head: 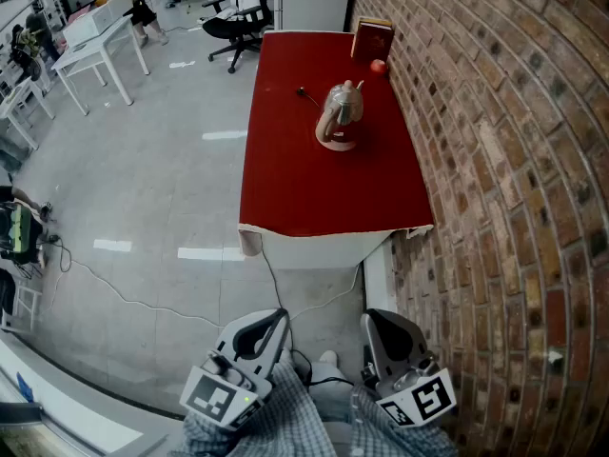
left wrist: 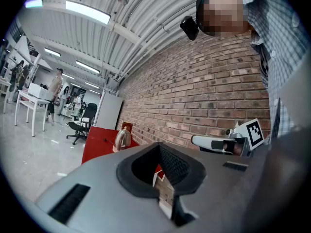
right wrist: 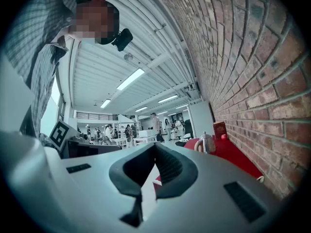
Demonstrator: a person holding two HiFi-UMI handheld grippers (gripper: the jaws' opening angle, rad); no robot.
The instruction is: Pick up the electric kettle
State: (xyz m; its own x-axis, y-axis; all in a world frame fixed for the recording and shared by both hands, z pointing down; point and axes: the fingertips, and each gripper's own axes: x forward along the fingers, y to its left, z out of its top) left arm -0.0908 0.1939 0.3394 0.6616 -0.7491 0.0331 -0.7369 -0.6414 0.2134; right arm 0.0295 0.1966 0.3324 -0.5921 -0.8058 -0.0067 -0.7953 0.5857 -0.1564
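Note:
The electric kettle, silver with a pale handle and base, stands upright on the red table near the brick wall. It also shows far off as the kettle in the left gripper view and the kettle in the right gripper view. My left gripper and right gripper are held low near my body, well short of the table. Both are shut with nothing between the jaws. The left gripper and right gripper point level toward the table.
A red box and a small red round thing sit at the table's far end. A brick wall runs along the right. An office chair and white tables stand at the far left. A cable lies on the floor.

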